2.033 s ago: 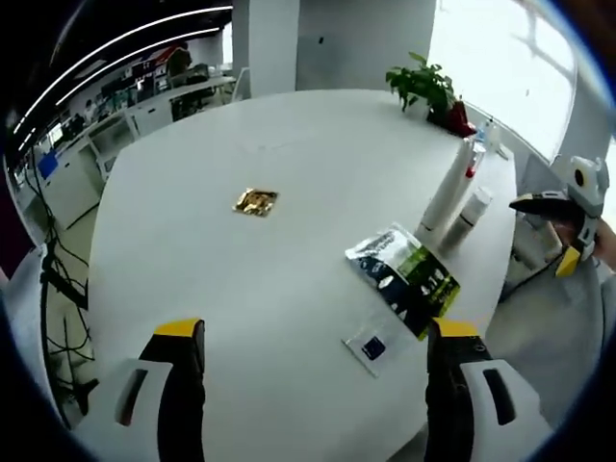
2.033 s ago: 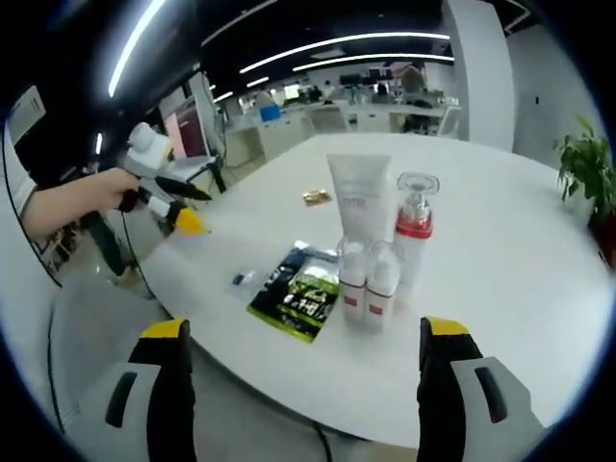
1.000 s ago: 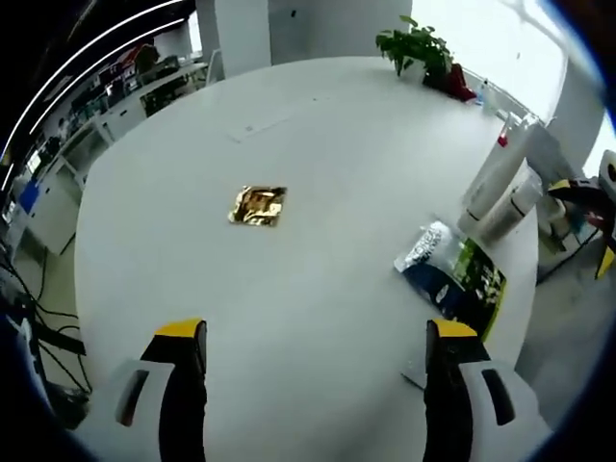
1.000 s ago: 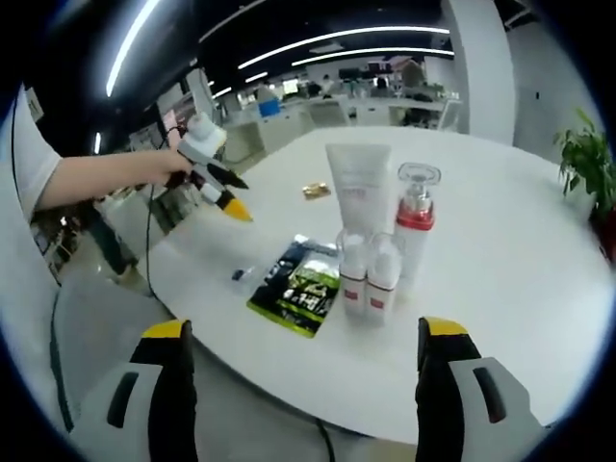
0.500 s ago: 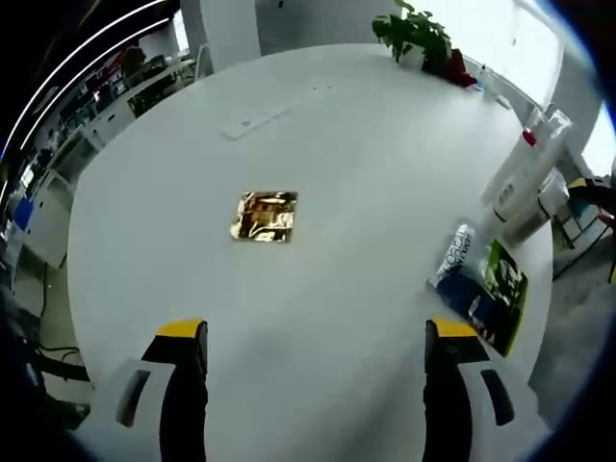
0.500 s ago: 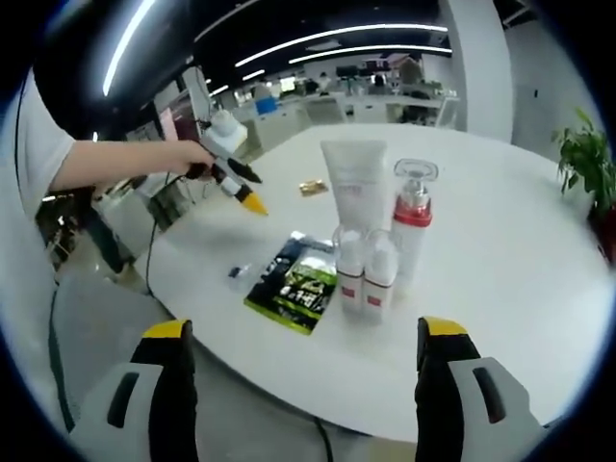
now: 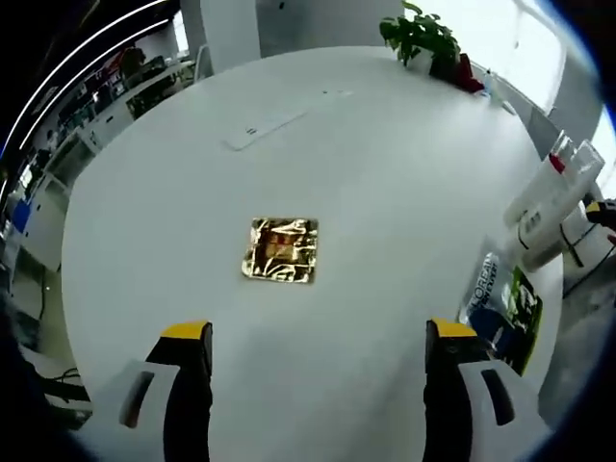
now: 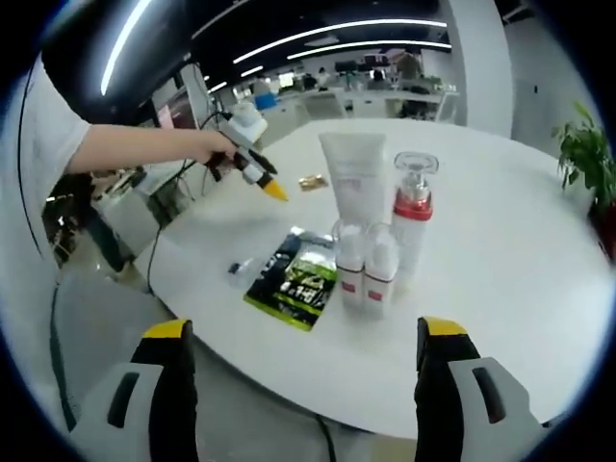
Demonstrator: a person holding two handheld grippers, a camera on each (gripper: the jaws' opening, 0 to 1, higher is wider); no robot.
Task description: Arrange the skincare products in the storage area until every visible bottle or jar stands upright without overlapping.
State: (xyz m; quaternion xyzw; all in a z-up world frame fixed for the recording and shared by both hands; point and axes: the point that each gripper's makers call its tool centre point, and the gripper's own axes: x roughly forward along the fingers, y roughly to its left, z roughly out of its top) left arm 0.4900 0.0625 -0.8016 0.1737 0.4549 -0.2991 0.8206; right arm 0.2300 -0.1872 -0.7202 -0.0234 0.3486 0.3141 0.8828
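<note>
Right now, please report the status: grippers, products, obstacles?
Both grippers open, empty: left gripper over gold sachet, right gripper off the table edge. Tube, pump bottle, two small bottles upright. Green packet lying flat beside them.

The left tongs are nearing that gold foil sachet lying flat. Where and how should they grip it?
The gold foil sachet lies flat on the table, so there is no side wall to grip. Probably bring the open left tongs down steeply over its near edge and pinch that thin rim.
</note>
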